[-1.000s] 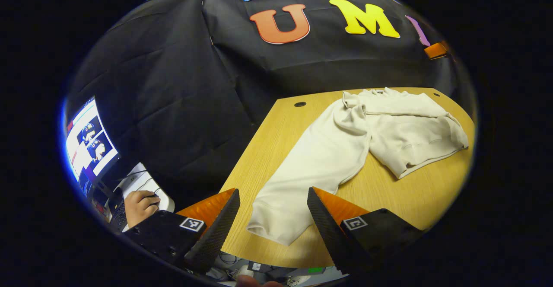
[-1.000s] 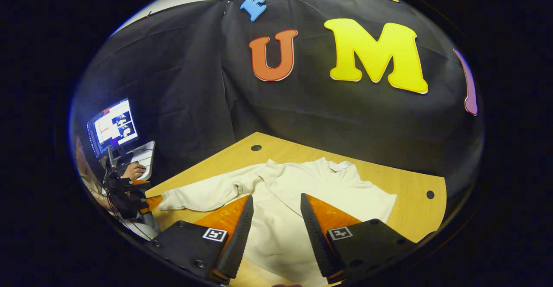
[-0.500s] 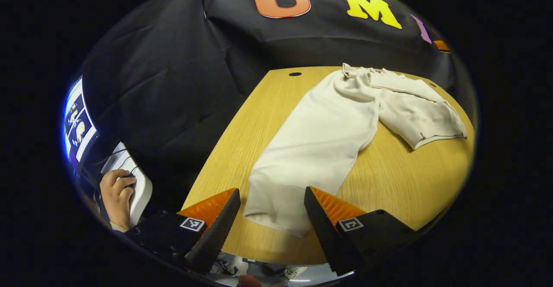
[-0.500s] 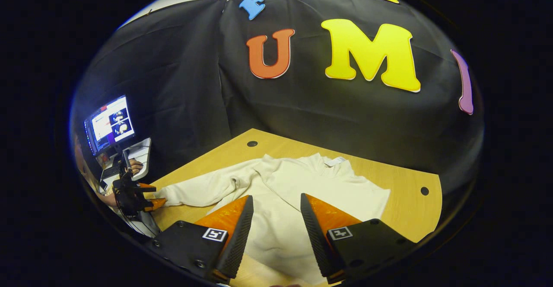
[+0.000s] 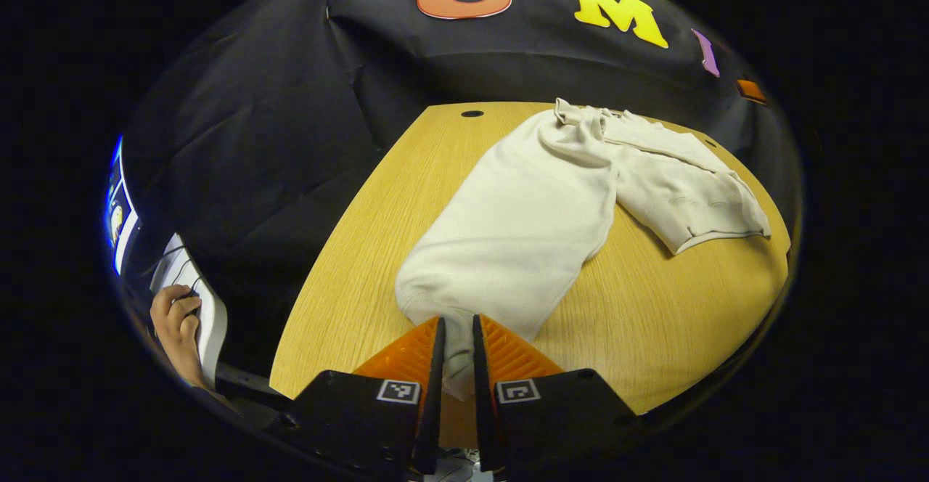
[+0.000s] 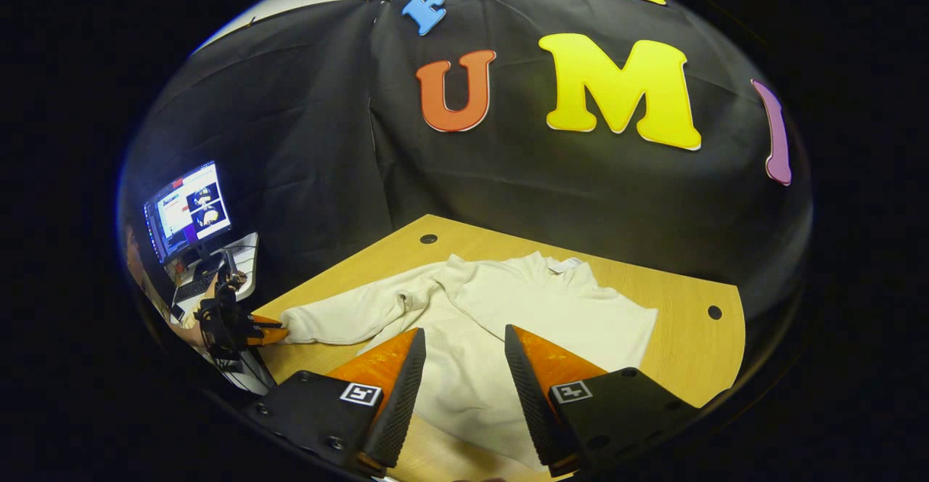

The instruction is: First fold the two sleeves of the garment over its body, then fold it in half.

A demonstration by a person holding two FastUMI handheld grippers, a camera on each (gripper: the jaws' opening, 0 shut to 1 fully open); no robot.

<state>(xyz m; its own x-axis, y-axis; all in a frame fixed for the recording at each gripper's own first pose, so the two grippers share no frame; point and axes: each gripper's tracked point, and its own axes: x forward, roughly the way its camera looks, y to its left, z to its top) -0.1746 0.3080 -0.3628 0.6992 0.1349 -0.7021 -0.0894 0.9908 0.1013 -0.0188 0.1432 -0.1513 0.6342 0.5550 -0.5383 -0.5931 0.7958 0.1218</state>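
A cream sweatshirt (image 6: 508,308) lies flat on the wooden table (image 6: 682,322), neck toward the wall. In the left gripper view one long sleeve (image 5: 515,228) stretches toward me, and my left gripper (image 5: 456,340) is shut on its cuff, the fabric pinched between both fingers. The body (image 5: 682,184) lies beyond, at the right. In the right gripper view my right gripper (image 6: 461,366) hovers open above the lower body of the sweatshirt, nothing between its fingers. The left gripper (image 6: 250,329) also appears there, far left, at the sleeve's end (image 6: 297,322).
Round cable holes mark the table (image 5: 348,250) near its far edge (image 5: 472,113) (image 6: 715,312). Off the table's left side stand a monitor (image 6: 187,210) and a keyboard, with a person's hand (image 5: 174,326) on it. Bare wood lies right of the garment.
My left gripper moved forward over the sleeve cuff and went from open to shut on it. The right gripper stayed open and barely shifted.
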